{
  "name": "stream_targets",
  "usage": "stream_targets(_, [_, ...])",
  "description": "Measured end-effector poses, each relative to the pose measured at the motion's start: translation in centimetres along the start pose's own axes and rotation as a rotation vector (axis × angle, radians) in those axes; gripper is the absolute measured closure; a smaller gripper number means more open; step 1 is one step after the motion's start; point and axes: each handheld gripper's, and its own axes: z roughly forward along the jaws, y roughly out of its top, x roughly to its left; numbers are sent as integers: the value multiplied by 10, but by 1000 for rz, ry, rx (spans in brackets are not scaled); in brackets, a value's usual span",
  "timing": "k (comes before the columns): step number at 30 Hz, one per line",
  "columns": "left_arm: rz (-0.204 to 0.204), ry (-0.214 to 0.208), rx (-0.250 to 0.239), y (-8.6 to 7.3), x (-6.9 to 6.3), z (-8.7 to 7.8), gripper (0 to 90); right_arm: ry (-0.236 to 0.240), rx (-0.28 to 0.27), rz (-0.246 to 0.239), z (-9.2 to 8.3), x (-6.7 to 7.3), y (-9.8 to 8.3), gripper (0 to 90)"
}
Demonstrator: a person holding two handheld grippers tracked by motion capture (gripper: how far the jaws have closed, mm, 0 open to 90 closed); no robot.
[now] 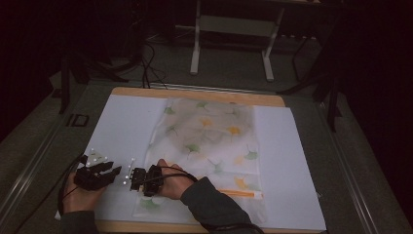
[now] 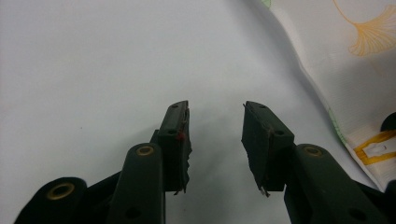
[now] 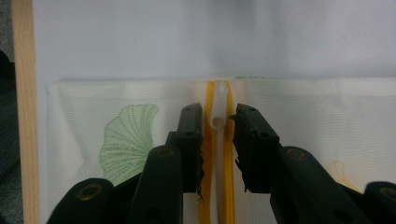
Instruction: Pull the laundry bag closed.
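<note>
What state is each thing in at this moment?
Mesh bag: lying flat on the white sheet.
Zipper: closed up to its pull tab.
Right gripper: jaws straddling the pull tab, not pressing on it.
Left gripper: jaws open, nothing between them, over the white sheet.

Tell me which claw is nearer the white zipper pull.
Right. The right claw straddles the zipper pull; the left claw hovers over bare white sheet, beside the bag.
</note>
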Motion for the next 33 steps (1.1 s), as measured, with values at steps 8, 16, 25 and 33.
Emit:
stream_targets(8, [0,-1,2,0,1,0,617,29,28,31,7,-6,6,744])
stream_targets(16, [3,-4,4,0,-1,1,618,83,48,54,9,-11,8,821])
stream_targets(25, [2,-11,6,0,0,0,618,52,33,31,8,-8,5,840])
stream_targets(33, [-1,-27,7,1,-1,1,620,37,18,16,6,-6,0,841])
